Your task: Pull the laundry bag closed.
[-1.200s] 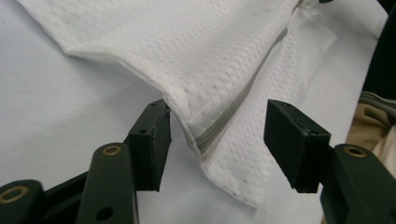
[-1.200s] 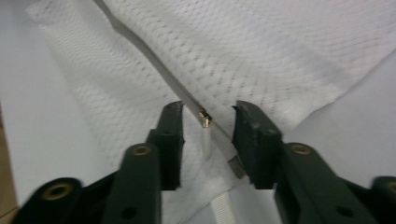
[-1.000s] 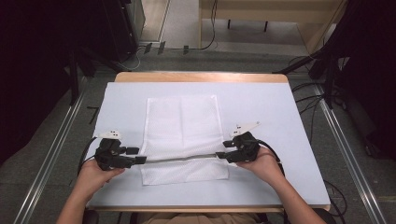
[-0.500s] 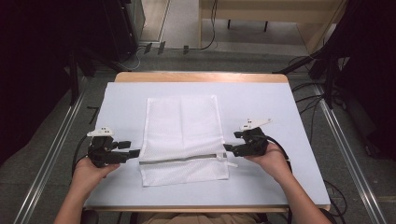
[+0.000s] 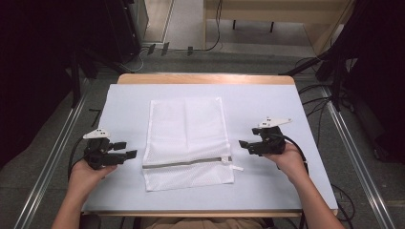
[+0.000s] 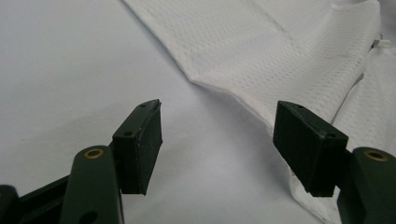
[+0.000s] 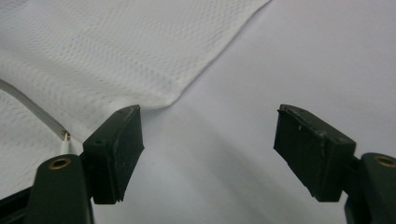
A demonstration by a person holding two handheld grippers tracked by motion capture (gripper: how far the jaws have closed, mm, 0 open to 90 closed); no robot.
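Note:
A white mesh bag [image 5: 186, 136] lies flat in the middle of the table, its grey zipper [image 5: 186, 164] running across near the front end. My left gripper [image 5: 125, 149] rests just left of the bag, open, its jaws having just been opening with nothing between them. My right gripper [image 5: 246, 146] sits just right of the zipper's end, also open after just opening, and empty. In the left gripper view, the gripper [image 6: 218, 112] faces the bag's edge [image 6: 289, 56]. From the right gripper view, the gripper [image 7: 208, 112] stands beside the bag's corner [image 7: 116, 51] and the zipper [image 7: 28, 105].
A white cover [image 5: 286, 109] spreads over the wooden table [image 5: 205, 78]. Metal rails [image 5: 353, 143] run along the floor on both sides, with cables and dark equipment beyond the far edge. Bare cover lies left and right of the bag.
Both grippers have let go of the bag's sides at the zipper line and drawn outward, away from it. The bag now lies flat and untouched.

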